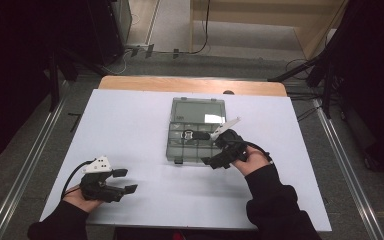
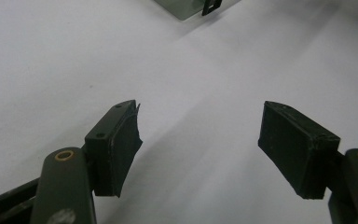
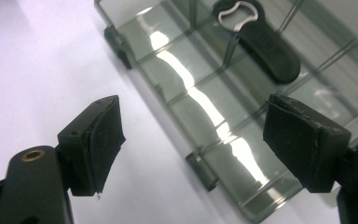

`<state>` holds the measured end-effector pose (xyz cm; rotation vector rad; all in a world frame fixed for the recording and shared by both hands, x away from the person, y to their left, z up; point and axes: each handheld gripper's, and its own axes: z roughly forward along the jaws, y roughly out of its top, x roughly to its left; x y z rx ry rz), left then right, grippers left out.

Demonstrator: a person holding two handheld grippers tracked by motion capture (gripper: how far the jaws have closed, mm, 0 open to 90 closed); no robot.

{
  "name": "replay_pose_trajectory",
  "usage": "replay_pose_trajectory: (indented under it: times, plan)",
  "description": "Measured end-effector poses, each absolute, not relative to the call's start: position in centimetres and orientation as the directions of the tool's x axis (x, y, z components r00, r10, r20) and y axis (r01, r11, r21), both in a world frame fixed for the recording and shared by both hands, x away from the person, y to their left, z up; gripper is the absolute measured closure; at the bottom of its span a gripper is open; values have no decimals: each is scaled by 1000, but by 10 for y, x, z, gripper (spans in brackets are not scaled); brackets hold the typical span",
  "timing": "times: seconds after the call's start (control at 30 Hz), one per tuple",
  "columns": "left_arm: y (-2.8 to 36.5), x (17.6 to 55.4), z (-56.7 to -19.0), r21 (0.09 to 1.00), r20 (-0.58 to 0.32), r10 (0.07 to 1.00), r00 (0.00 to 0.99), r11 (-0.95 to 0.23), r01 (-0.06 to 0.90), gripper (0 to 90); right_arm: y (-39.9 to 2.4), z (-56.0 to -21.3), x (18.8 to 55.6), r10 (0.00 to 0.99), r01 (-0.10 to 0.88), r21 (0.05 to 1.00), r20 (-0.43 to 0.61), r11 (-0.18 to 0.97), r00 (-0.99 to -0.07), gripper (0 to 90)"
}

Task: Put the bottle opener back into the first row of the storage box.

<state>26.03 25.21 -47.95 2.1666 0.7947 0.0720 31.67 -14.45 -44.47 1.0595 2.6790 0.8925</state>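
A clear grey compartment box (image 1: 180,147) lies open at the middle of the white table (image 1: 130,125), its lid (image 1: 198,111) folded back. In one compartment lies a black bottle opener (image 1: 194,135) with a white metal ring; the right gripper view has it at the upper right (image 3: 261,42). My right gripper (image 1: 211,149) stands open over the box's front right edge (image 3: 205,116), with nothing between its jaws (image 3: 193,140). My left gripper (image 1: 126,180) is open and holds nothing near the table's front left, above bare table (image 2: 200,149), well away from the box corner (image 2: 186,7).
Two black latches (image 3: 203,170) stick out from the box's front wall. A wooden table edge (image 1: 190,84) shows behind the white sheet. Metal rails (image 1: 25,165) run along the floor on both sides, with cables and dark stands at the back.
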Motion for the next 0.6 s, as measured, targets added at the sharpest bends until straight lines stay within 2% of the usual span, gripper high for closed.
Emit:
replay_pose_trajectory:
  times: [0.6]
  plan:
    - [251, 259, -479, 713, -197, 558, 806, -483, 508, 284, -156, -450, 278, 649, 568, 601, 105, 562, -753, 210]
